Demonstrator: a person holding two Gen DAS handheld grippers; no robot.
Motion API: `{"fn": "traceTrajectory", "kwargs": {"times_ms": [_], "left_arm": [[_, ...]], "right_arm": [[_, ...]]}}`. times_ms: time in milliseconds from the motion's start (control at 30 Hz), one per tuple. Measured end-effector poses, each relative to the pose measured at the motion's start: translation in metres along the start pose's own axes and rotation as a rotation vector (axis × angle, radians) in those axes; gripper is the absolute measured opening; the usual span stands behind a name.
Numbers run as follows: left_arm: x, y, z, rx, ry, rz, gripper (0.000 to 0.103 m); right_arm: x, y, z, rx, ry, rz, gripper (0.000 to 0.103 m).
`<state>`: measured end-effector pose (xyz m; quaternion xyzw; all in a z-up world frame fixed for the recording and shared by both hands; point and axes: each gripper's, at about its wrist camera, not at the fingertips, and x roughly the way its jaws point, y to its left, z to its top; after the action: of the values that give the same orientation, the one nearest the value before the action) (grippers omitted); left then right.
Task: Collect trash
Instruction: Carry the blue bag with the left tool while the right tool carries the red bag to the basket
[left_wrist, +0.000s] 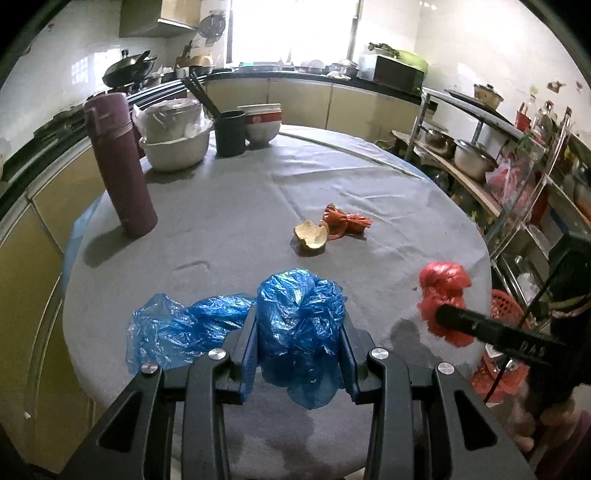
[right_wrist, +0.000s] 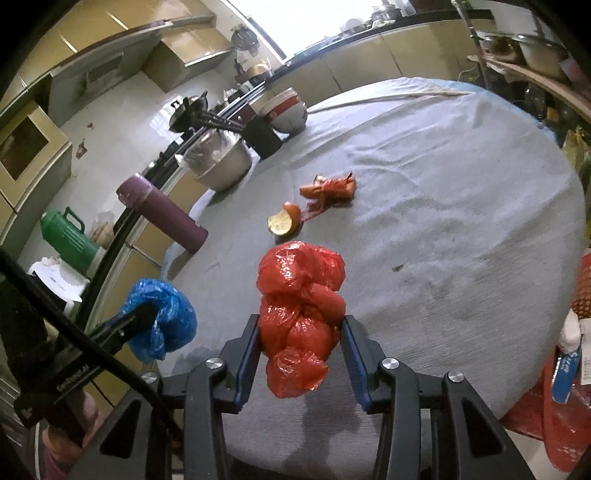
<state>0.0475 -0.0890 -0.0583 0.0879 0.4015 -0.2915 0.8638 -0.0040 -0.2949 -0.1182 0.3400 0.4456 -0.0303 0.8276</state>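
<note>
My left gripper (left_wrist: 300, 326) is shut on a crumpled blue plastic bag (left_wrist: 299, 310), held just above the grey round table (left_wrist: 388, 184). More blue plastic (left_wrist: 173, 332) lies to its left; I cannot tell if it is joined. My right gripper (right_wrist: 300, 334) is shut on a knotted red plastic bag (right_wrist: 301, 291), also lifted off the table. Each view shows the other gripper too: the right gripper (left_wrist: 441, 317) with the red bag (left_wrist: 443, 280), the left gripper (right_wrist: 147, 314) with the blue bag (right_wrist: 173, 314). An orange peel (left_wrist: 312, 236) (right_wrist: 284, 221) and an orange-red wrapper (left_wrist: 345, 221) (right_wrist: 332, 186) lie mid-table.
A tall purple flask (left_wrist: 120, 166) stands at the table's left. Behind it are stacked bowls (left_wrist: 175, 147), a black cup (left_wrist: 229, 133) and a red-rimmed bowl (left_wrist: 262, 123). A red basket (left_wrist: 504, 306) sits beyond the right edge, beside a metal rack of pots (left_wrist: 472, 155).
</note>
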Motion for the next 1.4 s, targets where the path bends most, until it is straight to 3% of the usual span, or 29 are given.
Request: {"fn": "traceTrajectory", "kwargs": {"times_ms": [300,733,933,1200,1400], "left_arm": [[0.005,-0.030,0.001,0.068,0.018,0.008,0.040],[0.030,-0.089,0.001,0.184,0.090,-0.038,0.040],[0.044,-0.140,0.004,0.271,0.132,-0.124,0.040],[0.059,-0.242,0.012,0.400,0.162,-0.339,0.040],[0.066,-0.302,0.000,0.481,0.204,-0.451,0.040]], "right_arm": [[-0.045,-0.040,0.010,0.041,-0.091,-0.056,0.045],[-0.115,-0.158,-0.009,0.251,-0.168,-0.227,0.045],[-0.140,-0.204,-0.027,0.350,-0.174,-0.269,0.045],[-0.184,-0.239,-0.049,0.425,-0.217,-0.318,0.045],[-0.202,-0.261,-0.064,0.477,-0.231,-0.312,0.045]]}}
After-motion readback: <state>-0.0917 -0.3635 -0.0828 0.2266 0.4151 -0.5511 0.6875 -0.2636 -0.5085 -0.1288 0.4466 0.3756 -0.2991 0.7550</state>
